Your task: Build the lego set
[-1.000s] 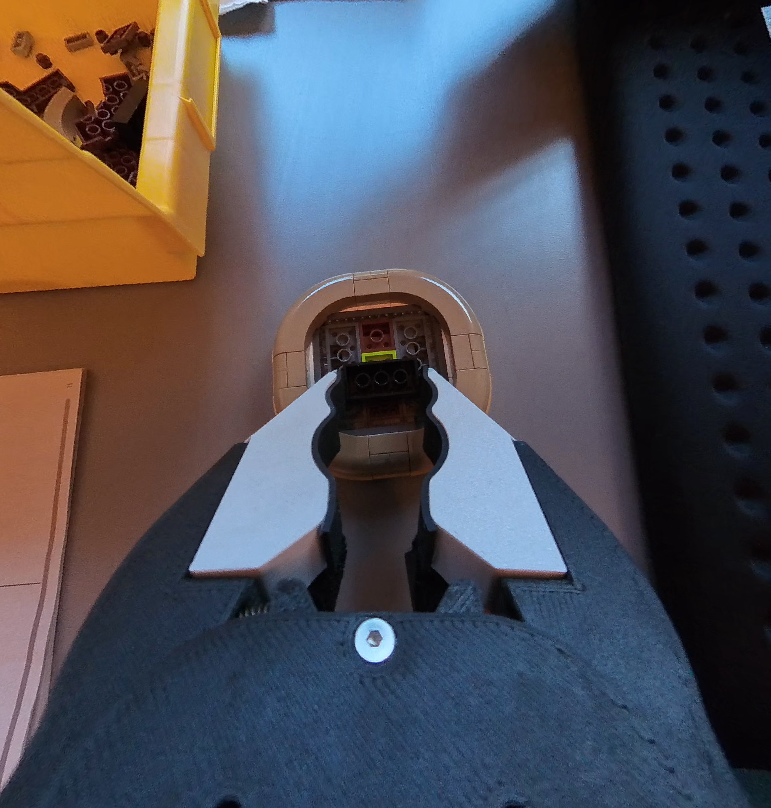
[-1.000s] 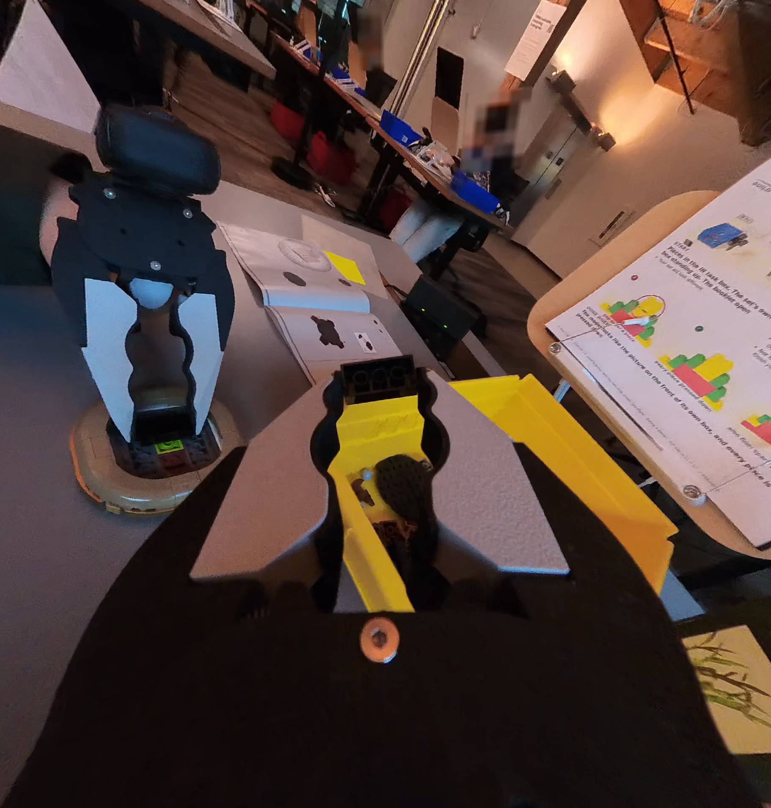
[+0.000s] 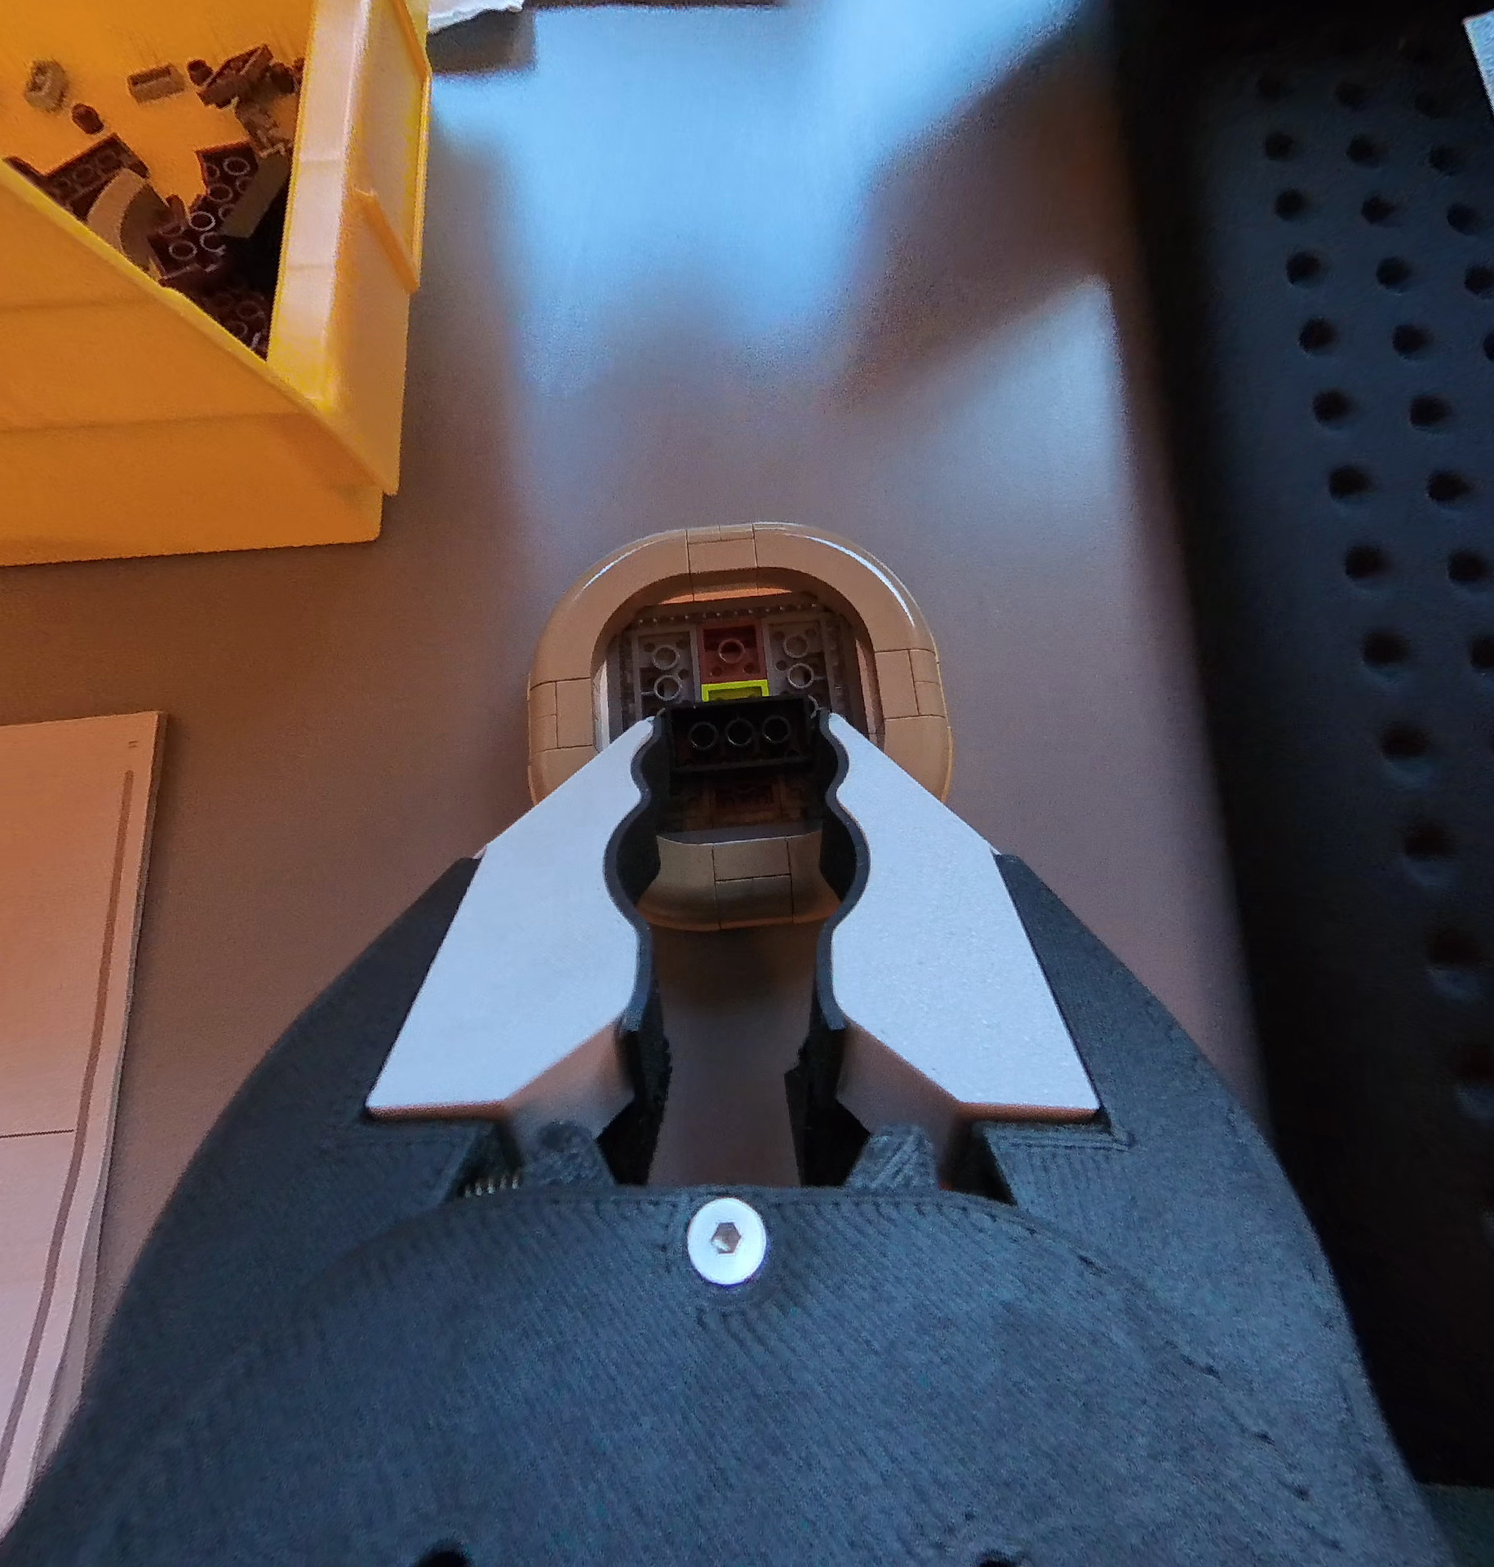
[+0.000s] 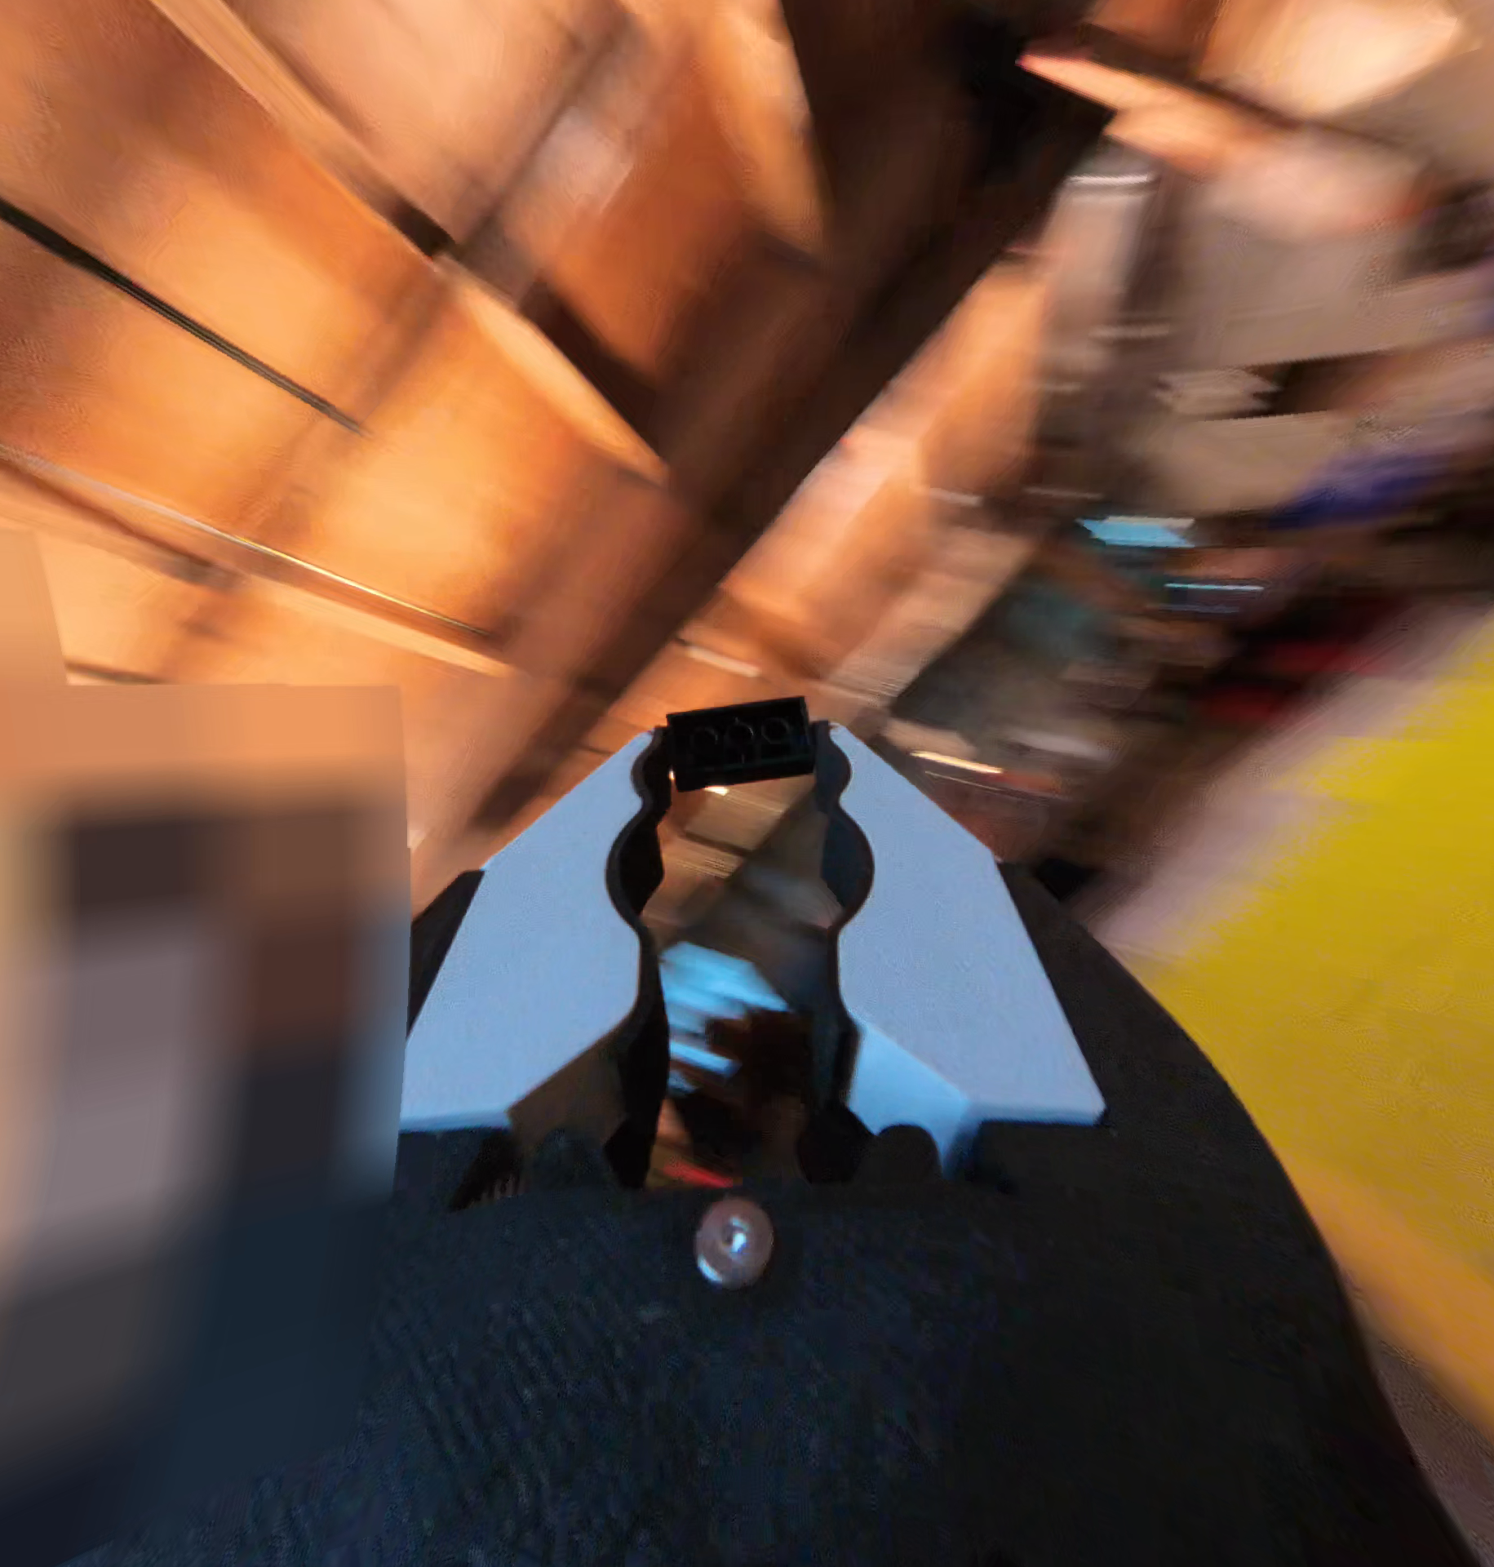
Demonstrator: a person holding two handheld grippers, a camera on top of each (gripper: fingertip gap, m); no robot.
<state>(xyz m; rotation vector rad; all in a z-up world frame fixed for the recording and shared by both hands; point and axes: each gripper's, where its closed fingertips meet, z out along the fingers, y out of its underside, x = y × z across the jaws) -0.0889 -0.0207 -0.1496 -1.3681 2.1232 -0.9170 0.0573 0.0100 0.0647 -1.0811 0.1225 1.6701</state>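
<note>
In the left wrist view my left gripper [image 3: 736, 746] is shut on a black brick [image 3: 736, 733] with three studs showing. It holds the brick just over the lego base [image 3: 726, 549], a rounded tan rim around grey plates, a dark red plate and a lime tile. In the right wrist view my right gripper [image 4: 739, 750] is shut on a second black brick [image 4: 739, 739] at its fingertips. That view is heavily motion-blurred and points up into the room, so the base is not visible there.
A yellow bin [image 3: 336, 280] with several dark loose bricks stands at the far left. An instruction booklet [image 3: 40, 933] lies at the left edge. A black perforated surface [image 3: 1362, 509] runs along the right. A blurred yellow shape [image 4: 1320, 890] shows right of the right gripper. There is about 25 centimetres between the tips of the two grippers.
The right gripper has swung fast away from the table and bin, still holding its black brick; its view is now blurred. The left gripper has stayed over the base.
</note>
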